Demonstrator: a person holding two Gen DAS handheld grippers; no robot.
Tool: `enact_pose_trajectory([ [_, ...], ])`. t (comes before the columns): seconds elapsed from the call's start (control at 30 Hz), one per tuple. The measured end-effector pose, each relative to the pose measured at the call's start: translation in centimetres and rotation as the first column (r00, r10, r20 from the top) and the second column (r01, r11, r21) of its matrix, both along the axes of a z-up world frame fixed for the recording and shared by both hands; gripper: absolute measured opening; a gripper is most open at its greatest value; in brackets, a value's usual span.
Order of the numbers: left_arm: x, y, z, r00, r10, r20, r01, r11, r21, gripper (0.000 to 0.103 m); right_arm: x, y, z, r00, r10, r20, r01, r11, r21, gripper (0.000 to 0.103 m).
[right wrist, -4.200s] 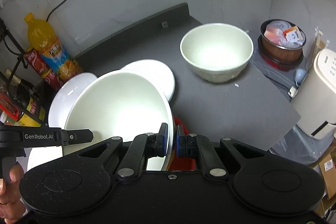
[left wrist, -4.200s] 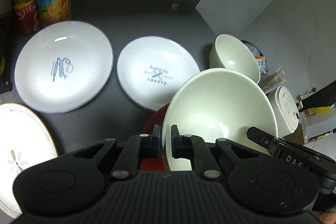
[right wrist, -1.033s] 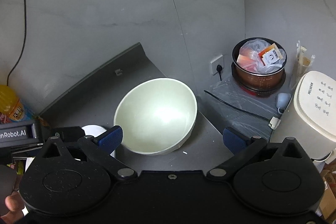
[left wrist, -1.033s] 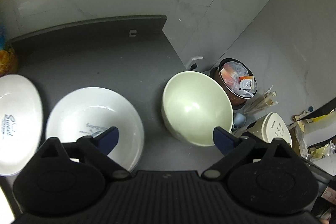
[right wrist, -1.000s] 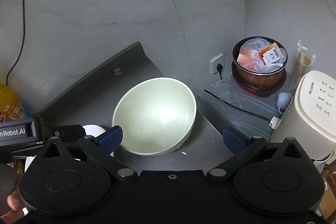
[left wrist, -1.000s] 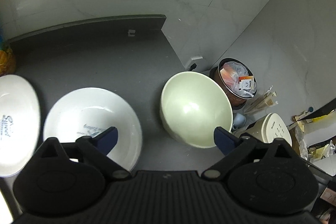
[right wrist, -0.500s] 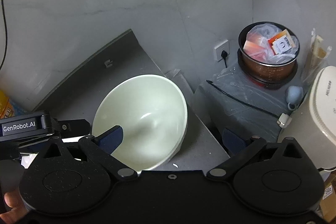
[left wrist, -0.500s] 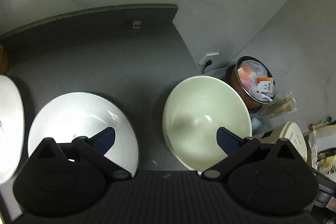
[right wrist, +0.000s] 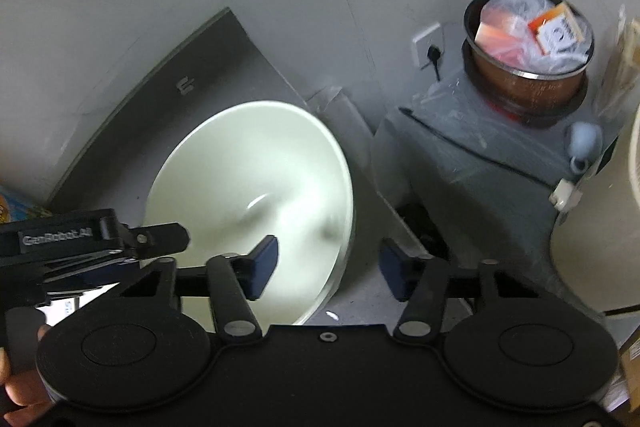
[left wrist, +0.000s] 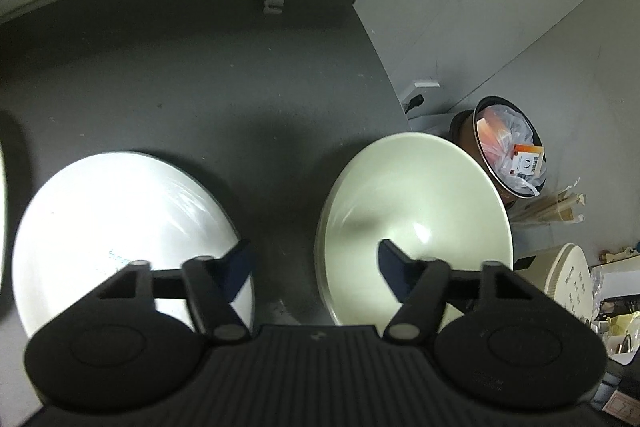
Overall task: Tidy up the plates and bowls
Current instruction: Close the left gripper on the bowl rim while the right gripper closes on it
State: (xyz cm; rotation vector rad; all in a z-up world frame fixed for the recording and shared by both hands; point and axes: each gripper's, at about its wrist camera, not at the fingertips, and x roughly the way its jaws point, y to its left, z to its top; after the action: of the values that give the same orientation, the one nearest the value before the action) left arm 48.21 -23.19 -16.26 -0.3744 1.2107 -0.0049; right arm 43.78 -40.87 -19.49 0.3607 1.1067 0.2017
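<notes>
Your left gripper (left wrist: 314, 267) and right gripper (right wrist: 328, 265) both stand apart, each straddling a rim of the pale green bowl (left wrist: 416, 227) at lower right of the left view. Step: grasping it. Next, you close evenly on both rims before lifting.

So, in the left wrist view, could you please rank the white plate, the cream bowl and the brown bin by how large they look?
1-2. white plate and cream bowl: look alike, unranked.
3. brown bin: smallest, though farther away.
</notes>
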Motion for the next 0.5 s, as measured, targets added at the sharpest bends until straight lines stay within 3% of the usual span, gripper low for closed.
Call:
enact_pose_trajectory([
  [0.13, 0.6, -0.4, -1.1, 1.0, -0.011, -0.027, 0.011, 1.0, -0.011, 0.037, 0.3, 0.0, -0.7, 0.999, 0.002, -0.034, -0.001, 1.0, 0.015, 0.027],
  [0.2, 0.8, -0.4, -1.8, 0.999, -0.012, -0.052, 0.012, 1.0, -0.007, 0.022, 0.4, 0.0, -1.1, 0.998, 0.0, -0.055, 0.001, 1.0, 0.014, 0.021],
  [0.3, 0.9, -0.8, -2.2, 0.998, -0.038, -0.053, 0.037, 0.999, -0.019, 0.01, 0.2, 0.1, -1.1, 0.998, 0.003, -0.055, -0.003, 1.0, 0.007, 0.018],
  [0.5, 0.5, -1.2, -2.0, 0.997, -0.069, -0.046, 0.069, 0.998, -0.005, 0.008, -0.6, -0.2, -0.4, 0.999, -0.016, -0.028, 0.017, 1.0, 0.003, 0.018],
])
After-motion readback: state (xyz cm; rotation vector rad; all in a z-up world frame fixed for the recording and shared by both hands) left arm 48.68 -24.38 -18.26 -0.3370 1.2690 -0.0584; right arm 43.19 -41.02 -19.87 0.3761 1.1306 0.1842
